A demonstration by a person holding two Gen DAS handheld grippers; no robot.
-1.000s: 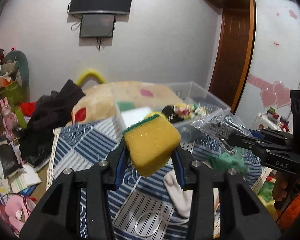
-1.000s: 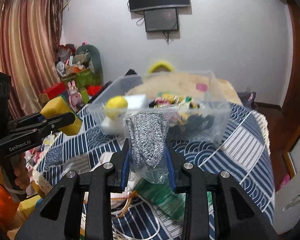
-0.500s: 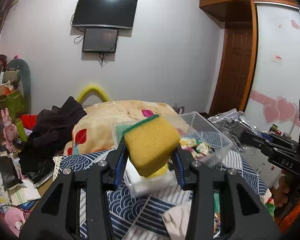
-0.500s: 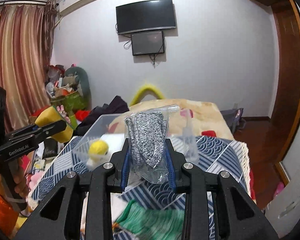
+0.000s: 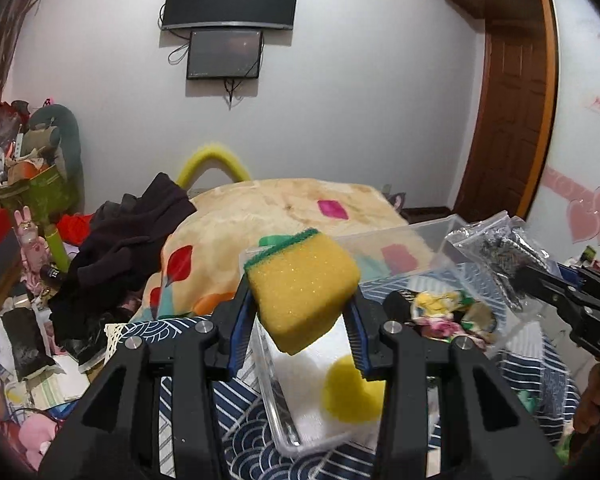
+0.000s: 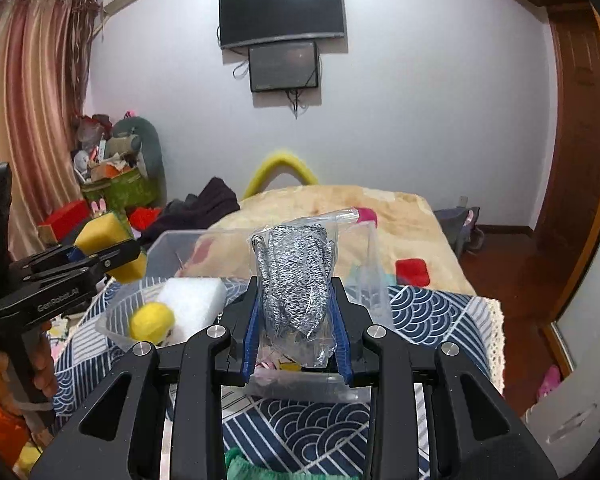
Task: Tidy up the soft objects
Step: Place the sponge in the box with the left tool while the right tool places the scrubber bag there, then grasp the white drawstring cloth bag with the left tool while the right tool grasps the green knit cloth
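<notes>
L hand-held gripper (image 5: 300,320) clamps yellow sponge (image 5: 302,294), R hand-held gripper (image 6: 296,332) clamps bagged knit (image 6: 294,280), both above clear bin (image 5: 432,236).

Even, soft indoor light; fisheye bends the dark-vignetted edges, and nearby bedding is motion-blurred

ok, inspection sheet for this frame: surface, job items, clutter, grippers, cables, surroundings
Surface: blue patterned cloth over the bed.
Job's things: yellow sponge and bagged grey knit held above the clear bin; in the bin, white foam block, yellow ball, mixed fabrics.
Clutter: dark clothes, green cloth.
Grippers: left gripper shut on sponge; right gripper shut on the bag.
Cables: loose wires under the wall screens.
Surroundings: curtain, wooden door.
</notes>
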